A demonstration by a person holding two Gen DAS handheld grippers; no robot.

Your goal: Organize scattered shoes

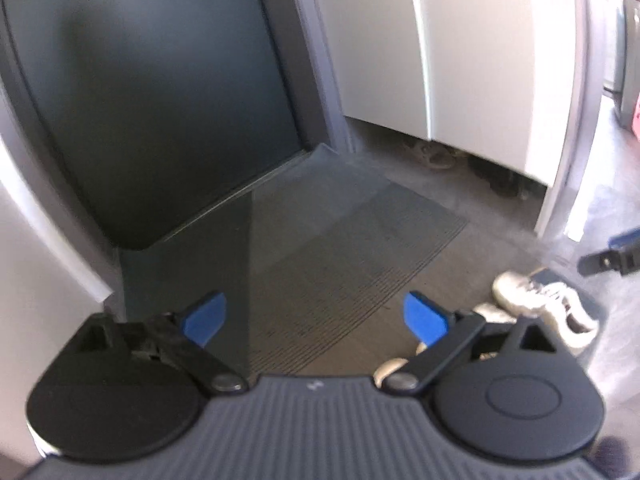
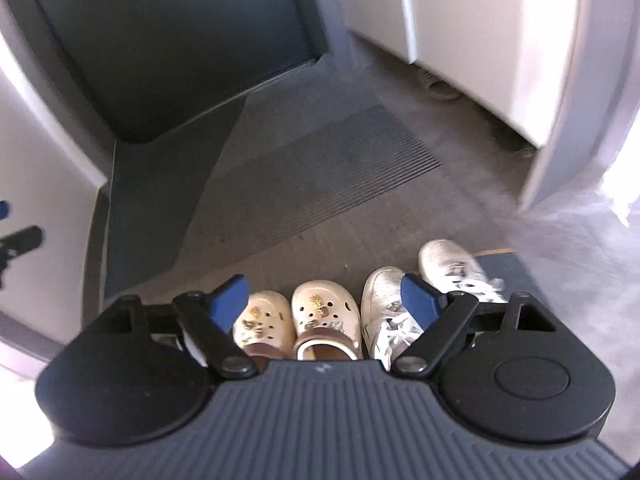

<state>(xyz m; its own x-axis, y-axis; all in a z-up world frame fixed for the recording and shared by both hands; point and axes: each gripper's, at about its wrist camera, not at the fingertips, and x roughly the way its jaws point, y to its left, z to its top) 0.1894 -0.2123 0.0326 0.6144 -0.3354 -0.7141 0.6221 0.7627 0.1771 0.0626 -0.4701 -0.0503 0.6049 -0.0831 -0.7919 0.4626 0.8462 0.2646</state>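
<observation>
**Shoes lined up below two empty grippers**

Down on the floor, seen from the right wrist camera, four shoes sit in a row just beyond the right gripper (image 2: 324, 304). Its blue fingertips (image 2: 230, 300) stand wide apart with nothing between them. Two cream clogs — the left clog (image 2: 262, 326) and the right clog (image 2: 324, 314), both dotted with small charms and fitted with brown straps — lie side by side, toes pointing away, framed in the gap between the fingers but well below them. Just past the right finger lies a pair of white sneakers: the near sneaker (image 2: 384, 300) is partly covered by the blue tip, and the far sneaker (image 2: 452, 264) sits a little further out to the right and ahead of it, beside the edge of a dark mat (image 2: 516, 276).

Ahead of both grippers a ribbed grey doormat (image 2: 312, 176) stretches toward a dark door (image 2: 180, 40); white cabinets (image 2: 480, 20) hang to the right, with some blurred footwear in the shadow beneath them.

From the left wrist camera, the left gripper (image 1: 316, 316) is likewise spread wide and holds nothing — only the doormat shows between its tips. The white sneakers appear right of its right finger, and part of the other gripper pokes in at the far right edge.
</observation>
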